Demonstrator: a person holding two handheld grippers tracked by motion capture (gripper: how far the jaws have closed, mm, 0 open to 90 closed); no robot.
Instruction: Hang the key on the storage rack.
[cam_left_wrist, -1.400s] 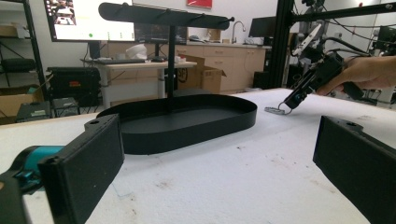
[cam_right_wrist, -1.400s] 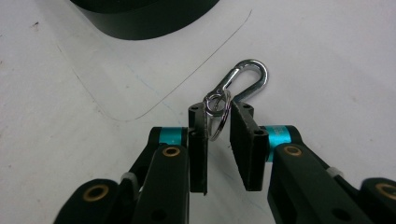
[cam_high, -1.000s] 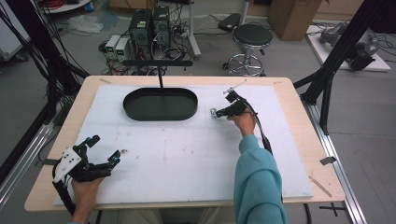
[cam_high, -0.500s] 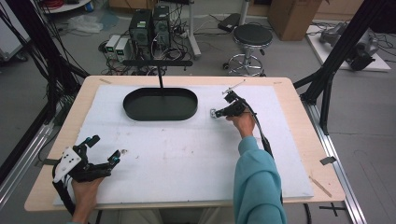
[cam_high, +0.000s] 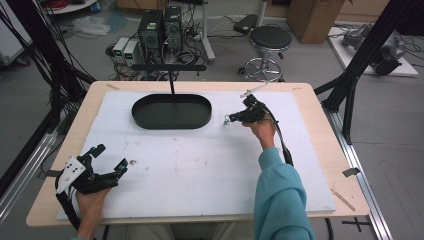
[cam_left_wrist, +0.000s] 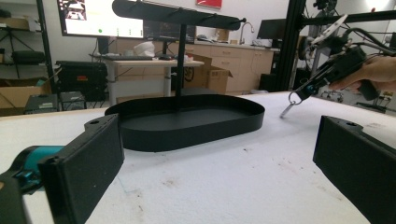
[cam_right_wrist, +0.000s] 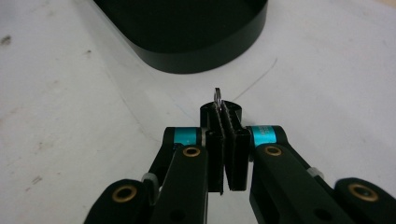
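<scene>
A black oval tray (cam_high: 171, 126) lies at the back of the white mat, and a T-shaped black stand (cam_high: 168, 67) rises from its far side. My right gripper (cam_high: 231, 119) hovers just right of the tray, shut on a small metal key ring (cam_right_wrist: 217, 95). In the left gripper view, a thin key (cam_left_wrist: 286, 111) hangs from the ring (cam_left_wrist: 295, 98) down to the mat. My left gripper (cam_high: 111, 157) rests near the front left corner, open, with nothing between its jaws. In its own view the left gripper (cam_left_wrist: 219, 156) faces the tray (cam_left_wrist: 187, 133) and the right gripper (cam_left_wrist: 327, 72).
The white mat (cam_high: 200, 165) covers most of the wooden table (cam_high: 310, 100). Black frame posts (cam_high: 357, 75) stand at the table's right and left sides. A stool (cam_high: 270, 40) and computer boxes (cam_high: 160, 25) sit on the floor beyond the far edge.
</scene>
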